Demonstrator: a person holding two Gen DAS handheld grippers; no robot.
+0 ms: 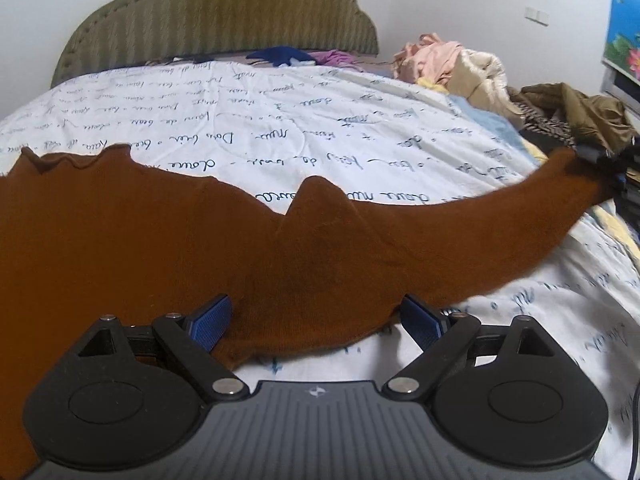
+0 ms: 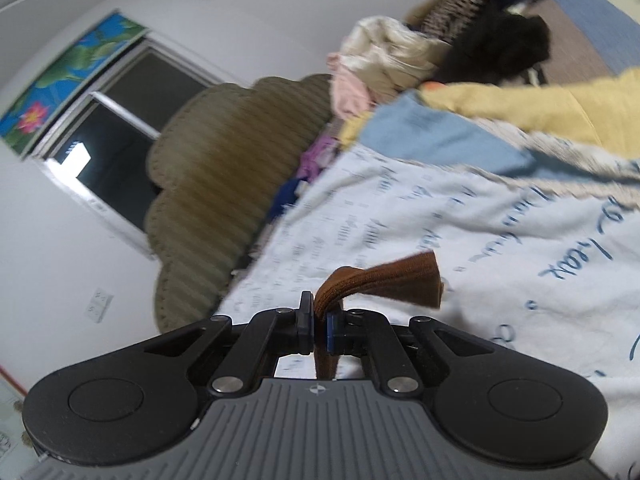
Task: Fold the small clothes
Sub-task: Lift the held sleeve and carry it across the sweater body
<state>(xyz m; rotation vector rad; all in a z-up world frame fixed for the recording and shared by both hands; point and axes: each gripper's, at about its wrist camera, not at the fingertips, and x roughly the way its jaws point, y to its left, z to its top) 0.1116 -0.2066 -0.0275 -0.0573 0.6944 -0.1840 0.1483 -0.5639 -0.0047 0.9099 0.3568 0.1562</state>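
A brown knit garment (image 1: 160, 248) lies spread across the white quilt (image 1: 280, 120) printed with blue script. My left gripper (image 1: 316, 320) is open, its blue pads (image 1: 212, 324) on either side of the garment's near edge. One long sleeve (image 1: 520, 216) stretches up to the right, where my right gripper (image 1: 608, 164) holds its end above the bed. In the right wrist view my right gripper (image 2: 319, 322) is shut on the brown sleeve cuff (image 2: 384, 280), which sticks out past the fingers. That view is tilted and blurred.
An olive padded headboard (image 1: 224, 12) stands at the far end. A heap of loose clothes (image 1: 460, 68), pink, cream, olive and black, lies at the right side of the bed. Blue and purple items (image 1: 296, 56) lie by the headboard. A window (image 2: 120, 120) is on the wall.
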